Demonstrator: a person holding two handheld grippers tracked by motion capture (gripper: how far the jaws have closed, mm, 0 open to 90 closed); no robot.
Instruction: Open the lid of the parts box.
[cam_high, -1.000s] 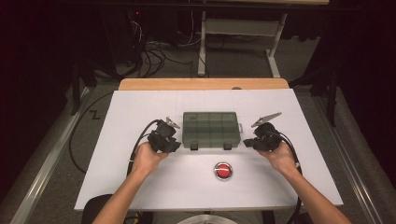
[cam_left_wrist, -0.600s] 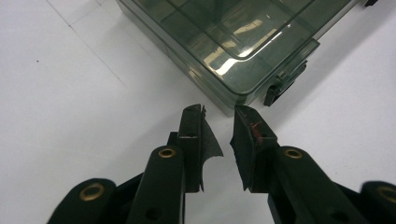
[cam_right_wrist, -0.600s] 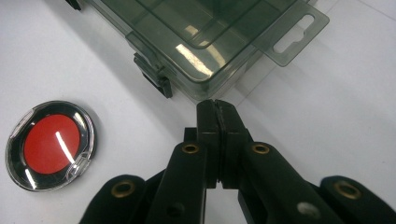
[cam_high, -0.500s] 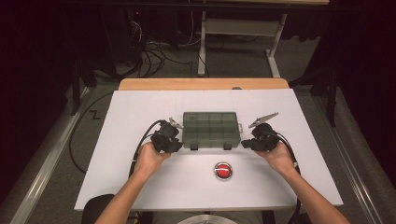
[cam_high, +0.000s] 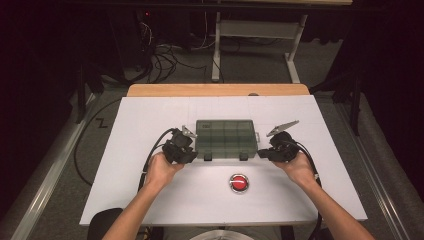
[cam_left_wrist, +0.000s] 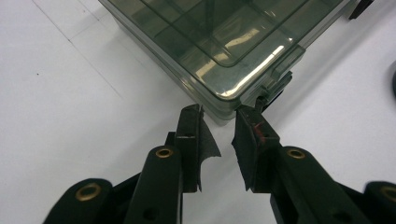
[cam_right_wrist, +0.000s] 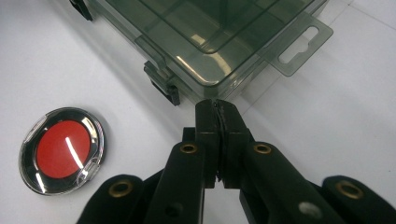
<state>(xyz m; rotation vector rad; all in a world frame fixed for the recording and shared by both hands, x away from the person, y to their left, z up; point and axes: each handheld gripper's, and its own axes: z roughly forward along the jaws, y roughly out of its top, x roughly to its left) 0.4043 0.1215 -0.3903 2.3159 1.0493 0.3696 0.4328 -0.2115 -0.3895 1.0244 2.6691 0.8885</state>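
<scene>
Two grippers are set at the near corners of the smoky compartment box (cam_high: 226, 139) mid-table, left gripper (cam_left_wrist: 218, 122) parted narrowly around its corner, right gripper (cam_right_wrist: 218, 109) fully closed against its corner, presumably to brace it before its latches are undone.

Pretty clearly a lab or test bench setup: a white-covered counter (cam_high: 150, 120) is set in a dark room, tangled cables (cam_high: 165, 57) are left on the floor behind it, a metal stand (cam_high: 250, 35) is parked there, and a red push button (cam_high: 239, 182) is mounted up front.
</scene>
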